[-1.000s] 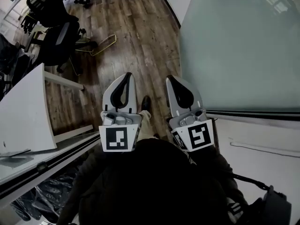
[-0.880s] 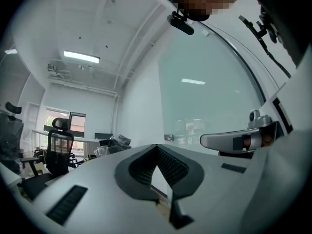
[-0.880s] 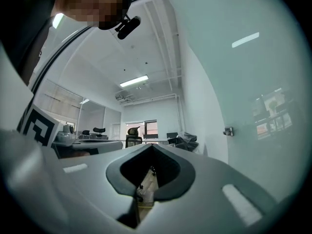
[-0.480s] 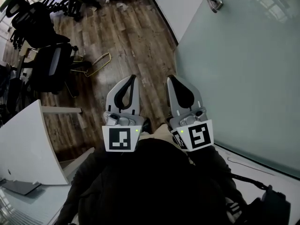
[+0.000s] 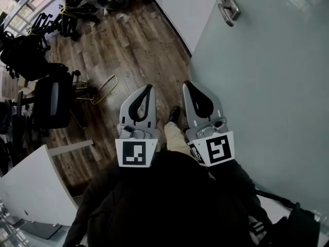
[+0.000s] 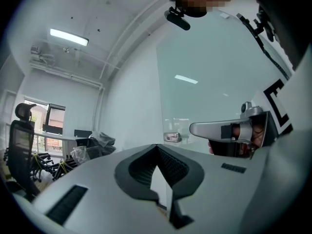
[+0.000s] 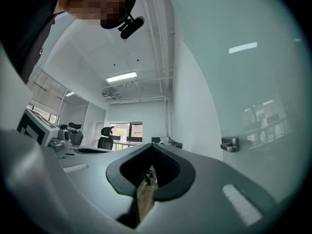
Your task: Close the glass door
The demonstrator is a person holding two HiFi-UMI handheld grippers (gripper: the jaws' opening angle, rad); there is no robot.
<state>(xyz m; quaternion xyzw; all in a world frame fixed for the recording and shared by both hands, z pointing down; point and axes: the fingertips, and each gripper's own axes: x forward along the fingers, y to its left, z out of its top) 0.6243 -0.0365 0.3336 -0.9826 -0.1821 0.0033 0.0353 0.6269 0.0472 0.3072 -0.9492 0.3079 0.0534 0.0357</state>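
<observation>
**Door handle comes into sight, approach under way**

Glass door [image 5: 267, 86] fills the head view from 1 to 5 o'clock, a frosted pane standing open over the wooden floor [image 5: 128, 50]. Its metal handle [image 5: 227, 8] sits at 1 o'clock. A second ago it was out of frame, and half a second ago it was only at the top edge. The white tabletop [image 5: 31, 194] has slid down to 8 o'clock, and the office chair [image 5: 51, 99] is at 9. Judgement: the person is walking and turning toward the door, and the closing has not begun.

Left gripper [image 5: 148, 88] and right gripper [image 5: 186, 84] are carried side by side at centre, both well short of the handle. Each gripper's own view shows its fingers brought together at the tips with nothing between them. The right gripper is beside the pane and nearer the handle, so it is the likelier one to push or pull.
</observation>
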